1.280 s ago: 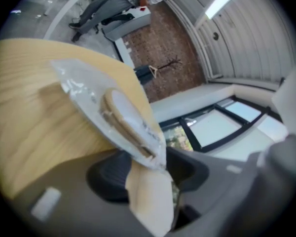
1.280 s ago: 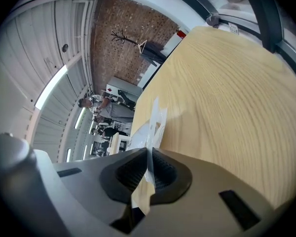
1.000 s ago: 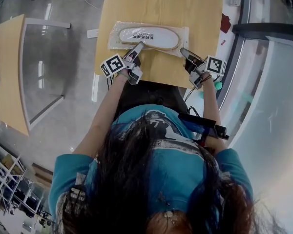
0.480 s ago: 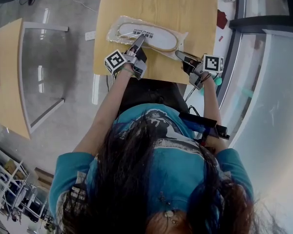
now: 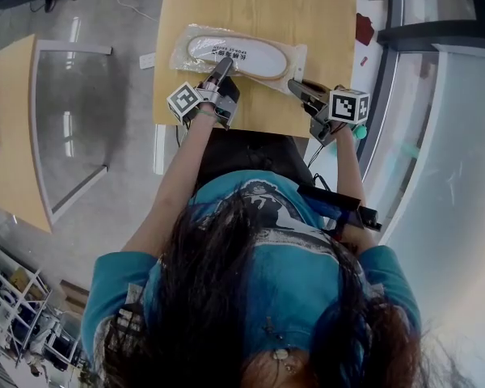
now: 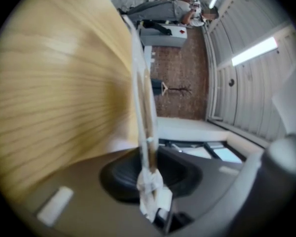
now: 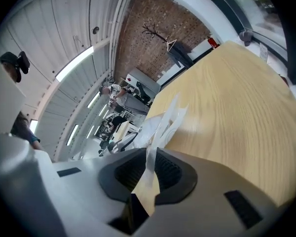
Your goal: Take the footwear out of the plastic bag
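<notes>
Head view: right tool point(image 5: 297, 88) pinches plastic bag point(image 5: 182, 55).

Left claw point(image 5: 224, 61) seemingly closing; right point(image 5: 296, 86) clamped

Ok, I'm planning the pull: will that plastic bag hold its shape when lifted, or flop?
Probably floppy: the plastic bag crumples where the right gripper pinches its corner. Likely light: the film is thin enough that the footwear shows through. It looks glossy, so it may slip without a firm pinch.
</notes>
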Motion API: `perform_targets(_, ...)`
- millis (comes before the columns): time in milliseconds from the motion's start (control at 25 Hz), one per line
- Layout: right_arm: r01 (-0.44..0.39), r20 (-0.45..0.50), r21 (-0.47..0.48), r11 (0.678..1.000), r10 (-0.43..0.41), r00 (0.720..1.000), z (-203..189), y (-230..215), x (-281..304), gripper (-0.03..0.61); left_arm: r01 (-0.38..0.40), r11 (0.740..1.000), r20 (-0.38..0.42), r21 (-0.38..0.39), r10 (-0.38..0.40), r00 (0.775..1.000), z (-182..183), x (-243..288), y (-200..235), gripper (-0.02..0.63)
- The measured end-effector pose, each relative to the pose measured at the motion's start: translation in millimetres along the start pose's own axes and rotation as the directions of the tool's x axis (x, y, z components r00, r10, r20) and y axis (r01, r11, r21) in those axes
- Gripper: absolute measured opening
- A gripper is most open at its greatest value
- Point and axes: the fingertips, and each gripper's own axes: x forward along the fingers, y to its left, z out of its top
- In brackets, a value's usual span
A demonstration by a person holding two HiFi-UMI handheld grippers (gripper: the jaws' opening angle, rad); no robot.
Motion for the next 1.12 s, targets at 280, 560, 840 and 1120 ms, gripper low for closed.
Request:
perform_targets(280, -0.062, 0.097, 0.049, 0.997, 0.057, 0.994, 20, 3, -17, 0.089, -0.007, 0.999, 0.034, 0.043, 0.005, 0.999, 15, -6, -5, 0.081)
perform_targets(560, 0.106, 0.139, -0.017, 0.994, -0.103, 0.985, 38, -27, -15, 0.087, 0.101, 0.995, -0.006, -0.012, -0.101, 0.995, 9, -7, -24, 0.081)
perform_targets(840, 0.114, 0.224, -0.182, 0.977, -0.072, 0.972, 63, 6, -18, 0.087, 0.062, 0.998, -0.018, 0.033, -0.062, 0.998, 11, -11, -19, 0.081)
perform_targets(1120, 0.08, 0.18, -0.213, 0.974, -0.041, 0.983, 62, 11, -14, 0.087, 0.179, 0.984, -0.021, -0.007, -0.179, 0.984, 9, -9, -37, 0.08)
